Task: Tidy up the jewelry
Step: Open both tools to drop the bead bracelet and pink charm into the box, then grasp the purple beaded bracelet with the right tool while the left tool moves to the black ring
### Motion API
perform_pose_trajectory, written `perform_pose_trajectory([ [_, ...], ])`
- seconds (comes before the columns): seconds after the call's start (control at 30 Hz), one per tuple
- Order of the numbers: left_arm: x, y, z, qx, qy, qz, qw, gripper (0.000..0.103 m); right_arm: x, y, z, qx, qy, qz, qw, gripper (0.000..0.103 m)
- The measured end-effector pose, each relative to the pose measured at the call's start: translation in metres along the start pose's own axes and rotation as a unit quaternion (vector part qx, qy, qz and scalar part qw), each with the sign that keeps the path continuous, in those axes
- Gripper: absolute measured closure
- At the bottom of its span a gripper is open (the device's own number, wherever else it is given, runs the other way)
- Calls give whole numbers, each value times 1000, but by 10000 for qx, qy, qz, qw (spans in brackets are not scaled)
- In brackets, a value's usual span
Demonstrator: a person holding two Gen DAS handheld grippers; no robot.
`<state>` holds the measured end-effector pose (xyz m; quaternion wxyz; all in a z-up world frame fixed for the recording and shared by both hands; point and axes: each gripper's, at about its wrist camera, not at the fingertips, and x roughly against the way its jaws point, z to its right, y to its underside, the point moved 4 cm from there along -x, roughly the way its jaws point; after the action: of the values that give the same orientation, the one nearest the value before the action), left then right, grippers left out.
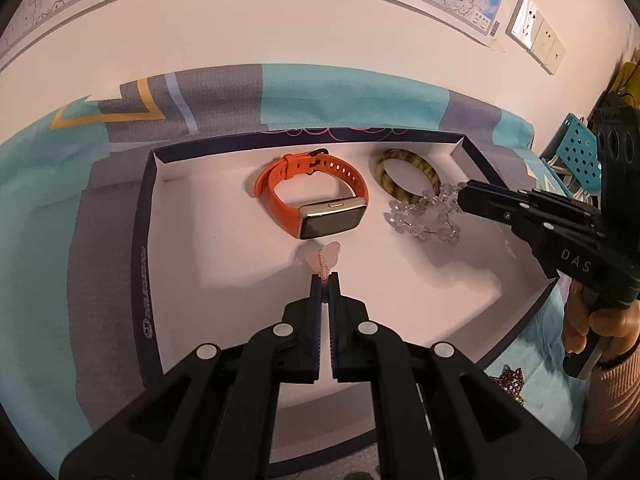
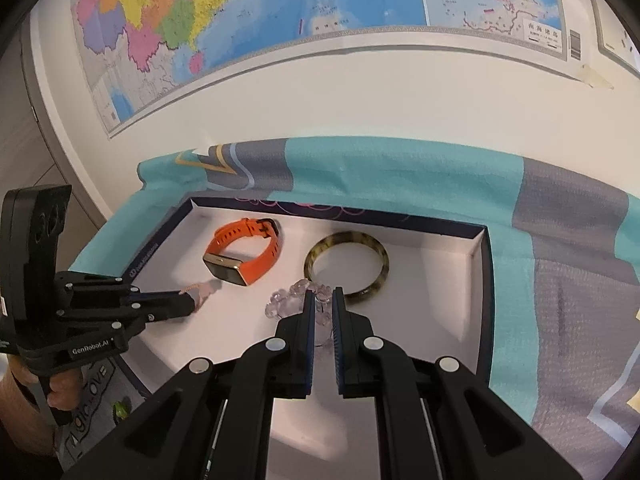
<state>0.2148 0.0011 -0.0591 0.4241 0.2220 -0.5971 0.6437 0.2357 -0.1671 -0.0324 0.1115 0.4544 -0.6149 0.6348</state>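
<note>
pink pendant [image 1: 325,259] on its chain is lying in the box [image 1: 149,216], dangling just ahead of the left tongs [image 1: 325,279], which are pinching the chain: light, limp, delicate. right tongs [image 2: 321,295] are hanging slightly parted over the slippery crystal bracelet [image 2: 298,296].

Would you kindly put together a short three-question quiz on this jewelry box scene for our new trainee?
1. True or false: the orange watch lies outside the box.
2. Which piece touches the clear bead bracelet? A) the orange watch B) the striped bangle C) neither
3. Fill in: the left claw is shut on the pink ____.

Key
1. False: the watch lies inside the box, near its far wall.
2. B: the beads overlap the bangle's near edge, while the watch lies apart.
3. Charm: its cord is pinched between the fingers. The right claw hangs slightly open over the beads.
</note>
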Motion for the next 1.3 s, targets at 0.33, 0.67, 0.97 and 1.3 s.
perform_pose_trajectory([
  [0.33, 0, -1, 2, -26, -97, 35, 9999, 92, -2, 7, -4, 168, 33, -97, 9998, 94],
  [0.67, 25, 0, 3, -44, -263, 369, 9990, 84, 14, 12, -4, 111, 66, -20, 9999, 82],
  [0.97, 59, 16, 12, -236, -329, 727, 9965, 79, 59, 28, -22, 342, -213, 208, 9990, 77],
  [1.3, 89, 52, 15, -275, -104, 852, 9959, 76, 92, 73, -48, 805, -425, -41, 9958, 75],
])
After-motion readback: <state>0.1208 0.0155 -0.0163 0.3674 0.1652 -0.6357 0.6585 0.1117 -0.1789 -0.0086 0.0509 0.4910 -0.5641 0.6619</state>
